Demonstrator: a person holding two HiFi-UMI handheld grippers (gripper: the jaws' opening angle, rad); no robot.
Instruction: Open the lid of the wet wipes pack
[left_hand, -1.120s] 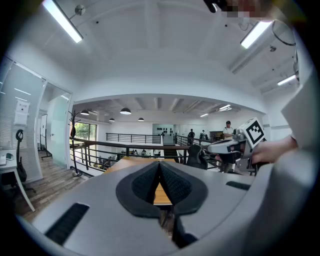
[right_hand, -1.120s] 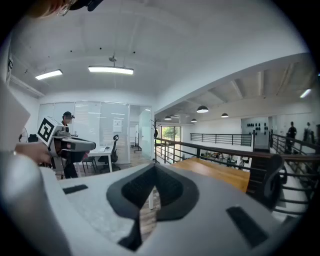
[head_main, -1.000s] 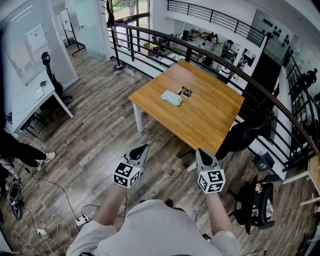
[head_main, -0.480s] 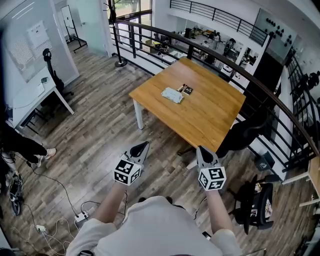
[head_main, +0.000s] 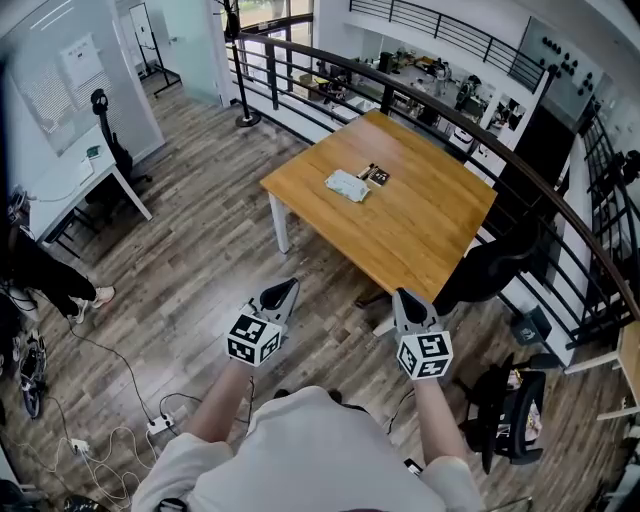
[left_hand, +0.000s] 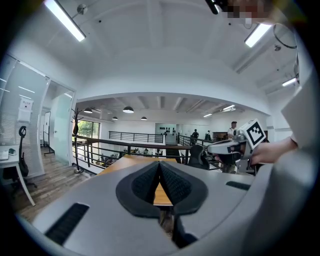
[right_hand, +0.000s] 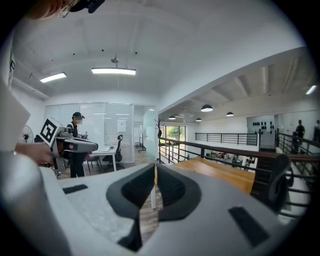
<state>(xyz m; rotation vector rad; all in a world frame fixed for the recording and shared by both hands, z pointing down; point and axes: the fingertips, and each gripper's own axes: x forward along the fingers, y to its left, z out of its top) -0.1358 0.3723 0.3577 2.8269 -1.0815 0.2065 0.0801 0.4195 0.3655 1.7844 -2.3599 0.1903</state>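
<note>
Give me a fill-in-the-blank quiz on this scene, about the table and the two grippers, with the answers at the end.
The wet wipes pack lies ____ the wooden table. In the head view, a small dark item sits just ____ of the pack. The jaws of the left gripper and the right gripper are both ____. Between each gripper's jaws there is ____.
Missing words: on; right; shut; nothing.

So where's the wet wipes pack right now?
In the head view, the pale soft wet wipes pack lies on the square wooden table, near its far left edge, just left of a small dark object.
</note>
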